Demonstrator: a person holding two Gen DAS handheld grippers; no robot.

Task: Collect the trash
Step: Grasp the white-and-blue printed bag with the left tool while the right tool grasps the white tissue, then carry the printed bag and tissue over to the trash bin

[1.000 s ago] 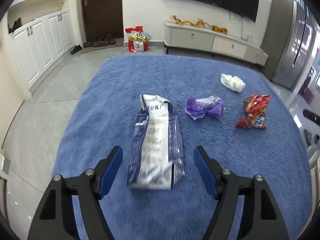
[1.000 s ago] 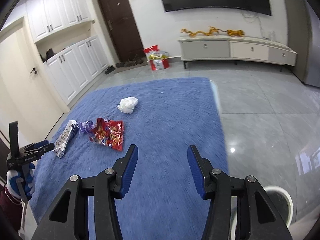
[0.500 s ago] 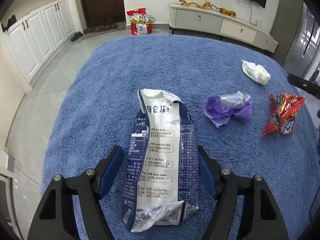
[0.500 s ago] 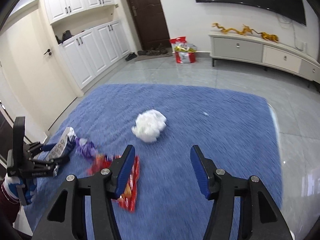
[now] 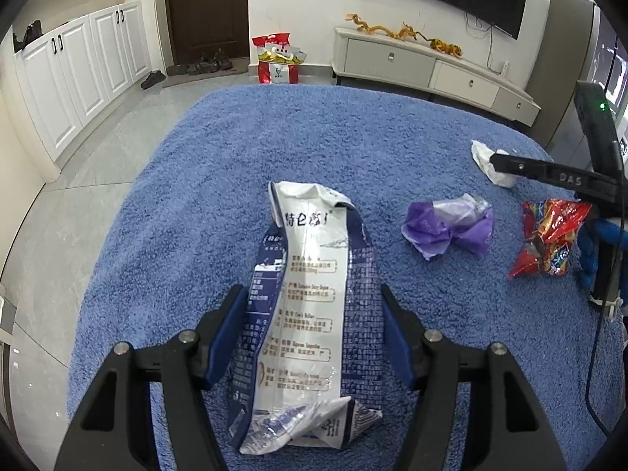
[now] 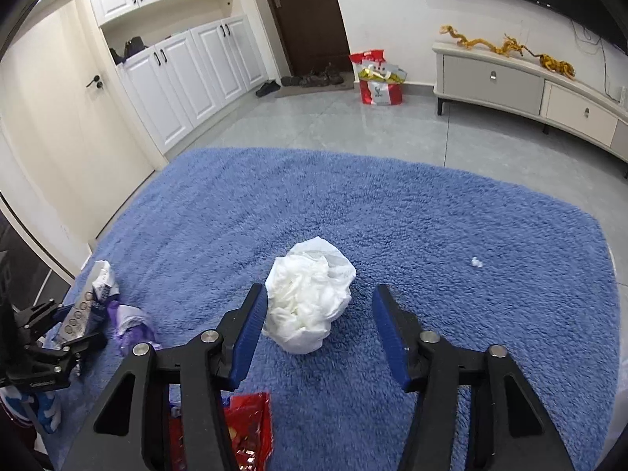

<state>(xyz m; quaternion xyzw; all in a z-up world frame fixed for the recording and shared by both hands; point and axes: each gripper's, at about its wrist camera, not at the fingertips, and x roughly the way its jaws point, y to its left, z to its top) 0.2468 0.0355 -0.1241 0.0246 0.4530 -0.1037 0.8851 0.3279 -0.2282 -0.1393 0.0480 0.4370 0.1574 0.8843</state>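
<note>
Blue shag carpet [image 5: 219, 180] spreads over a grey tiled floor, with white cupboards at nine o'clock, a dark door at twelve and a low TV cabinet [image 5: 428, 66] at one o'clock. A red shopping bag [image 5: 276, 59] stands on the tiles near the door.

My left gripper [image 5: 314, 337] has its jaws spread wide, one blue pad on each side of a flattened blue-and-white carton [image 5: 310, 306] lying lengthwise on the carpet; the pads sit just beside its edges, and I cannot tell whether they touch it. At two o'clock from the carton lies a crumpled purple wrapper [image 5: 447, 227], and further toward three o'clock a red snack bag [image 5: 549, 243].

My right gripper [image 6: 318, 333] is also wide open, low over the carpet, with a white crumpled tissue ball [image 6: 310, 298] between its fingers. The tissue is close to the left pad and well clear of the right one. The red snack bag shows at six o'clock under my left finger, and a small white scrap [image 6: 477, 262] lies at two o'clock on the carpet.
</note>
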